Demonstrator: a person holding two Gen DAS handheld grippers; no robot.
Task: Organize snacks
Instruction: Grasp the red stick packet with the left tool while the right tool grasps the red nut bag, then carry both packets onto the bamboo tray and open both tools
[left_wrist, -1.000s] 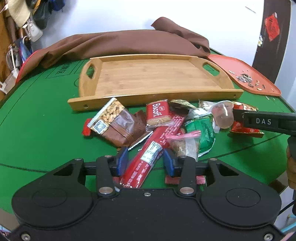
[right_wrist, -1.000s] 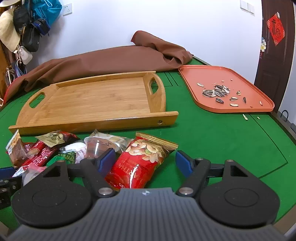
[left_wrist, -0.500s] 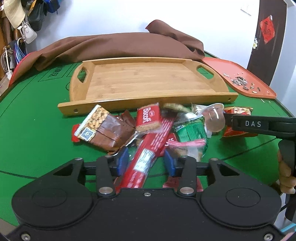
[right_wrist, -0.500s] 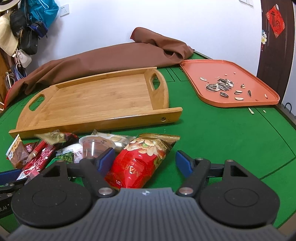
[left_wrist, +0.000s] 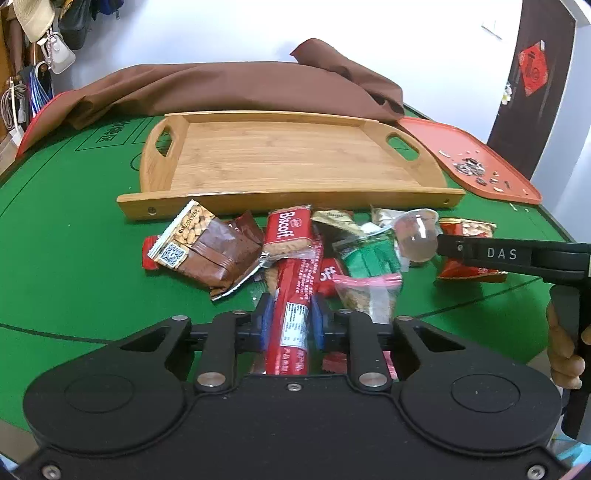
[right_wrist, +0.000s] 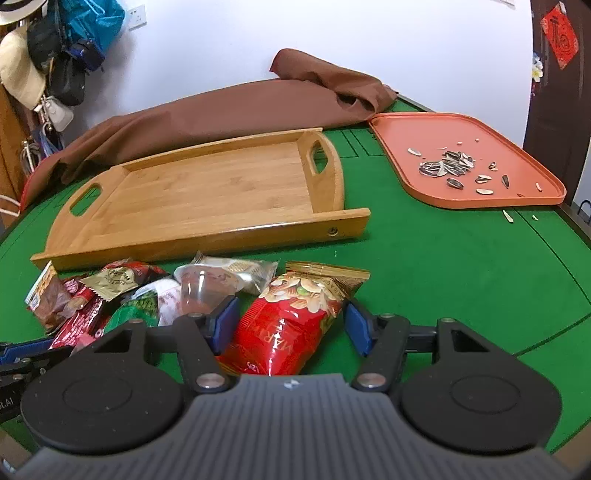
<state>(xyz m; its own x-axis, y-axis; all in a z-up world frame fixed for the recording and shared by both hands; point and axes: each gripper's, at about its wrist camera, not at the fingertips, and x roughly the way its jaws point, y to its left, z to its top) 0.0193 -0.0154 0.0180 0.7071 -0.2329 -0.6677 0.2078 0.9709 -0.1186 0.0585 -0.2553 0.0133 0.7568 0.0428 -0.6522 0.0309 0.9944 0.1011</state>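
Note:
A pile of snacks lies on the green table in front of an empty bamboo tray (left_wrist: 288, 162) (right_wrist: 207, 195). My left gripper (left_wrist: 290, 321) is shut on a long red snack stick (left_wrist: 291, 306) at the near end of the pile. A Biscoff pack (left_wrist: 286, 232), a brown peanut bar (left_wrist: 207, 251), a green packet (left_wrist: 373, 254) and a clear jelly cup (left_wrist: 417, 236) lie beyond it. My right gripper (right_wrist: 291, 325) is open, its jaws on either side of a red nut bag (right_wrist: 291, 325) on the table.
An orange tray (right_wrist: 443, 147) with sunflower seed shells sits at the right. A brown cloth (right_wrist: 236, 107) is bunched behind the bamboo tray. Bags and hats hang on the wall at the far left. The table edge runs close on the right.
My left gripper has closed its jaws onto the red snack stick. My right gripper has moved forward so the red nut bag lies deeper between its open jaws.

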